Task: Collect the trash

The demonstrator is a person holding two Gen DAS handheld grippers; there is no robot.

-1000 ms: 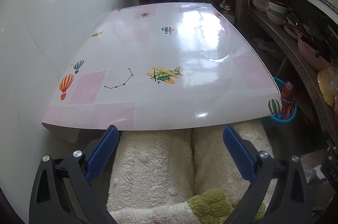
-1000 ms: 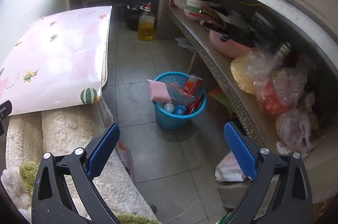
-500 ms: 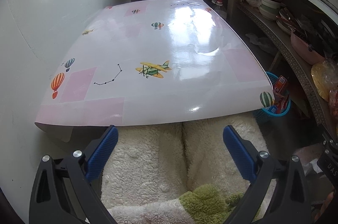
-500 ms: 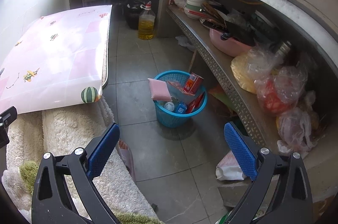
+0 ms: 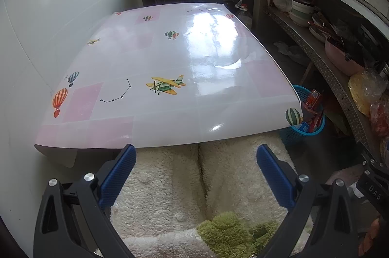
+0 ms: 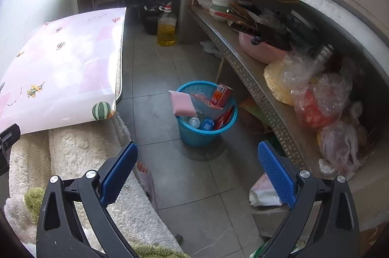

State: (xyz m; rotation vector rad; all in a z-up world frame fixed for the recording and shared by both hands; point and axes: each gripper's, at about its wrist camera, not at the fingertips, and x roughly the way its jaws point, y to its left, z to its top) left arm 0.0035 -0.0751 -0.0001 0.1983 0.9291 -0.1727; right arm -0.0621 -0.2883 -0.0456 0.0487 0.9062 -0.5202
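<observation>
The trash I can find is already in the blue basket (image 6: 206,121), which stands on the grey tile floor (image 6: 170,172) between the tabletop's (image 5: 170,63) near right corner and the low shelf (image 6: 243,68); the tabletop itself shows nothing but its glossy printed cover. In the basket a pink sponge (image 6: 182,105) lies over the left rim, its long side running from the far left toward the near right, tipped down into the basket; I judge it soft and very light, best pinched across its thin edge. A small red carton (image 6: 220,95) stands against the far rim, leaning right, long axis nearly upright; thin card that would crush, so I would take it by its flat faces, gently. Down inside sit a clear bottle (image 6: 193,122), its top facing up at me, and a blue-labelled item (image 6: 207,124) I cannot identify; the bottle looks smooth, likely slippery. The basket is light mesh plastic and its rim is probably the best hold. On the floor near the shelf's foot lies a crumpled white bag (image 6: 263,192), limp, to be gathered anywhere. My right hand-held gripper (image 6: 197,175) hangs above the floor near the basket, jaws spread wide, empty. My left hand-held gripper (image 5: 195,175) is likewise spread and empty, over the fleecy cream fabric (image 5: 170,185) at the tabletop's near edge.
</observation>
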